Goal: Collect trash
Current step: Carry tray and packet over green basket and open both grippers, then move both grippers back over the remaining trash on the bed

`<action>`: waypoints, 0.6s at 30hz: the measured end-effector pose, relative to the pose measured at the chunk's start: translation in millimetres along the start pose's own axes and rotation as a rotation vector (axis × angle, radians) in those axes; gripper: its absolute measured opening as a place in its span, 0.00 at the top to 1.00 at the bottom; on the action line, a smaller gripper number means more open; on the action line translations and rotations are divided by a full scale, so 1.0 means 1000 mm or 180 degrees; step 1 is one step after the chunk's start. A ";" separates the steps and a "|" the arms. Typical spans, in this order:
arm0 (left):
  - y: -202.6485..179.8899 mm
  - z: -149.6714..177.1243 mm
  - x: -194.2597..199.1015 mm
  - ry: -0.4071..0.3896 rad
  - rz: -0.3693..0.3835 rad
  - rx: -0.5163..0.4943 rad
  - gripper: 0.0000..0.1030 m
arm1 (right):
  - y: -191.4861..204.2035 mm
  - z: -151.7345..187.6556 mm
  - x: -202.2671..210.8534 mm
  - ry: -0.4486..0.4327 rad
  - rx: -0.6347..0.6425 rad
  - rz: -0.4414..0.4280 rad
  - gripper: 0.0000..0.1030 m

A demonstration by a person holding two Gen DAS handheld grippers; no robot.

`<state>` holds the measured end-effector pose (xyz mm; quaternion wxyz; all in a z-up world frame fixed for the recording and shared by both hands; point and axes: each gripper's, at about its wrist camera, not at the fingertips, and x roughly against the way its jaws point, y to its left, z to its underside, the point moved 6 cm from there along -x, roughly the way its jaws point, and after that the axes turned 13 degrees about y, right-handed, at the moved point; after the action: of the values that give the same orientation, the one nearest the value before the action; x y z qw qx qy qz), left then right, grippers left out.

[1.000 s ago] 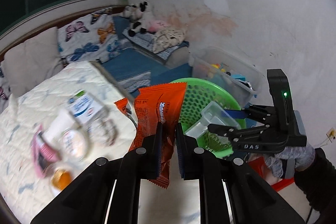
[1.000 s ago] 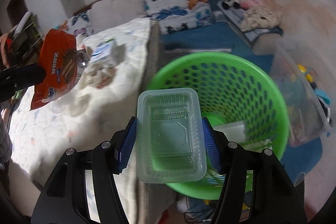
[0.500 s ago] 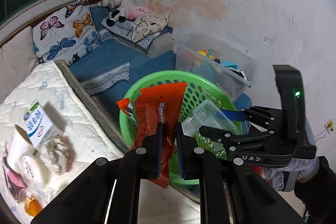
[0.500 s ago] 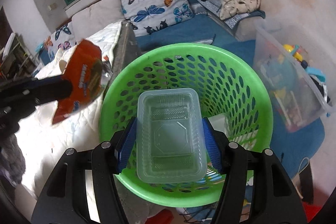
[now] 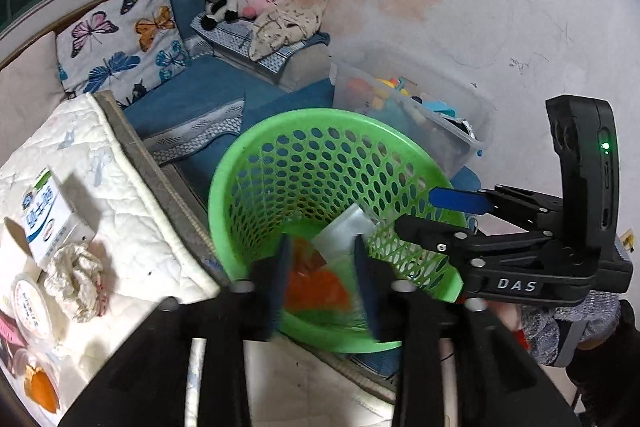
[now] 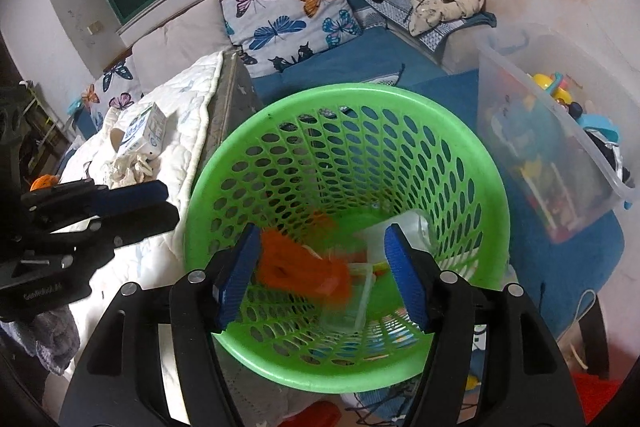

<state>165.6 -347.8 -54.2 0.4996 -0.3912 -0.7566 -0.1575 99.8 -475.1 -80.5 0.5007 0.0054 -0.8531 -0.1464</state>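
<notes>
Down inside the green basket, orange wrapper and clear tray, blurred, below both tools. Left tool spread wide, gripping nothing. Right tool likewise spread, empty, directly above the basket.

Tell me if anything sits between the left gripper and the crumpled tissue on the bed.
Nothing visible does. The left gripper is open over the green basket, and the crumpled tissue lies to its left on the white quilt, beside the milk carton. Only bare quilt and the mattress edge lie between.
</notes>
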 end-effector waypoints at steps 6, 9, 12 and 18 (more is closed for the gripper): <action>0.011 0.013 0.019 -0.0089 -0.0035 0.0096 0.60 | 0.018 0.002 0.008 -0.0045 0.0092 -0.0033 0.34; 0.022 0.023 0.032 -0.0142 -0.0084 0.0185 0.57 | 0.030 0.004 0.013 -0.0067 0.0156 -0.0060 0.33; 0.037 0.036 0.046 -0.0207 -0.0159 0.0303 0.52 | 0.044 0.006 0.015 -0.0082 0.0227 -0.0103 0.31; 0.069 0.068 0.072 -0.0318 -0.0343 0.0527 0.50 | 0.078 0.014 0.016 -0.0078 0.0412 -0.0188 0.28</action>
<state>160.4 -229.3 -31.6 0.4827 -0.3147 -0.8110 -0.1014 90.0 -399.5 -53.2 0.4842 0.0611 -0.8664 -0.1056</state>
